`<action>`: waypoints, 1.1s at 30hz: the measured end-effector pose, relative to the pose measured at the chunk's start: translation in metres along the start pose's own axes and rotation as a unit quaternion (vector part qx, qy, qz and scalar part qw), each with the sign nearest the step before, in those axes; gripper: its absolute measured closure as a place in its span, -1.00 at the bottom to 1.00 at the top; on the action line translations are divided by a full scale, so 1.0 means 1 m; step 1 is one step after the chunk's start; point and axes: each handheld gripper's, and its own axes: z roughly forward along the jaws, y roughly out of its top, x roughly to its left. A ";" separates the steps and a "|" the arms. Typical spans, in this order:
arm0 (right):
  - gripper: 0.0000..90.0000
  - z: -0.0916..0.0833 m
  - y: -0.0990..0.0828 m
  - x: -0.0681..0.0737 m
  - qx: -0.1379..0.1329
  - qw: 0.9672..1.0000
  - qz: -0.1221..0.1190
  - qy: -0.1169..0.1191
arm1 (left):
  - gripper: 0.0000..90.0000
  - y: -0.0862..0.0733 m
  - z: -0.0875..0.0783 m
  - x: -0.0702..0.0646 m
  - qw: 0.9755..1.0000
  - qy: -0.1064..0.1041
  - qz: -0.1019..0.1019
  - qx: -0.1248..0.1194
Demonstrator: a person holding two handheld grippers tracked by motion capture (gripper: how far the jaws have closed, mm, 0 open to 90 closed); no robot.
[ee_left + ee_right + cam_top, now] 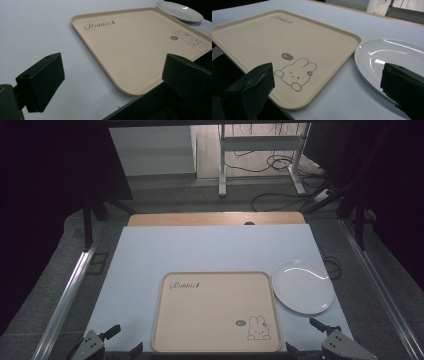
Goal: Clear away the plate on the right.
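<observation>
A beige tray (216, 312) with a rabbit drawing and the word "Rabbit" lies empty at the table's near middle, also seen in the left gripper view (140, 47) and the right gripper view (287, 45). A white plate (302, 286) rests on the table just right of the tray (392, 57), its far edge seen as the plate (180, 11). My left gripper (121, 340) hovers open at the tray's near left corner (112, 80). My right gripper (305, 337) stands open at the near right corner, between tray and plate (327, 87). Both hold nothing.
The table has a pale blue-white cover (200, 250) with a wooden strip (215, 218) at its far edge. Metal rails (65, 295) run along both sides. A desk frame (260, 155) and loose cables (280, 165) lie on the floor beyond.
</observation>
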 end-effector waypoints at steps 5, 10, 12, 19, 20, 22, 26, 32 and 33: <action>-1.00 0.002 0.001 -0.002 -0.002 1.000 0.001 -0.004 | -0.92 0.000 0.000 0.000 1.000 0.000 0.000 0.000; -1.00 0.003 0.001 -0.005 -0.005 1.000 0.006 -0.005 | -0.92 0.000 0.000 0.000 1.000 0.000 0.000 0.001; -1.00 0.004 0.001 -0.007 -0.007 1.000 0.011 -0.006 | -0.92 0.000 0.000 0.000 1.000 0.000 0.000 0.001; -1.00 0.004 0.003 -0.010 -0.015 0.999 0.028 0.000 | -0.92 0.000 0.000 0.000 1.000 0.000 0.000 0.001; -1.00 0.005 0.003 -0.012 -0.017 0.999 0.033 -0.001 | -0.92 0.000 0.000 0.000 1.000 0.000 0.000 0.001; -1.00 0.005 0.003 -0.013 -0.019 0.999 0.035 -0.002 | -0.92 0.000 0.000 0.000 1.000 0.000 0.000 0.001; -1.00 0.007 0.004 -0.016 -0.023 0.999 0.036 -0.007 | -0.92 0.000 0.001 0.000 1.000 0.000 0.001 0.003; -1.00 0.010 0.005 -0.019 -0.027 0.999 0.035 -0.010 | -0.92 0.000 0.001 0.000 1.000 -0.001 0.000 0.003; -1.00 0.010 0.005 -0.020 -0.028 0.999 0.034 -0.011 | -0.92 0.000 0.000 0.000 1.000 -0.001 -0.001 0.002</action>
